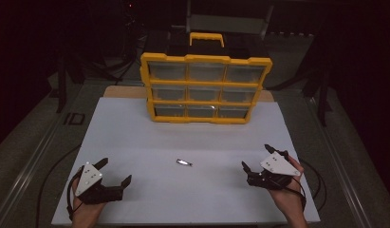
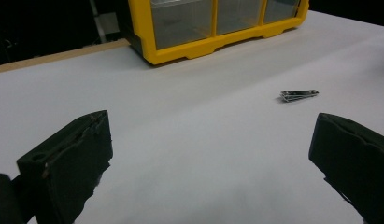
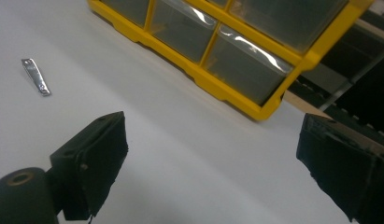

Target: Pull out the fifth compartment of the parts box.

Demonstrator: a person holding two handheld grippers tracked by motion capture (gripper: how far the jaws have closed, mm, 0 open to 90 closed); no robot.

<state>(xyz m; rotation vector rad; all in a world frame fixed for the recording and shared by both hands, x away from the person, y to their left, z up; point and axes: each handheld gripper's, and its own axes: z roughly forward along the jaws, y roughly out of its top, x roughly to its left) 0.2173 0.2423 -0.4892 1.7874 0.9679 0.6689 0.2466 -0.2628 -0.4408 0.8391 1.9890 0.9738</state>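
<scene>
1. High view: a white desk [image 1: 135,133] carries a yellow drawer cabinet [image 1: 205,88] at its far middle, upright, with three rows of three clear drawers and a yellow handle [image 1: 207,38] on top.
2. High view: a small metal nail clipper [image 1: 184,163] lies flat on the bare desk, in front of the cabinet and well apart from it, between the two grippers.
3. High view: the left gripper [image 1: 117,172] rests at the near left corner, held by a hand [image 1: 86,209]; its jaws are spread wide and grasp nothing. The right gripper [image 1: 255,157] sits at the near right, held by the other hand [image 1: 290,197], jaws likewise released. Cables [image 1: 55,166] trail off both desk edges. Nothing stands between either gripper and the clipper.
4. Left gripper view: the two black jaws stand far apart and empty. The nail clipper [image 2: 299,95] lies ahead toward the right jaw, on open desk [image 2: 180,140]. The cabinet's bottom drawer row [image 2: 213,23] lies beyond it.
5. Right gripper view: the jaws are released with nothing between them. The nail clipper [image 3: 35,77] lies to the far left, outside the jaw gap. The cabinet [image 3: 236,42] crosses the upper view diagonally, with dark surroundings past its corner.
</scene>
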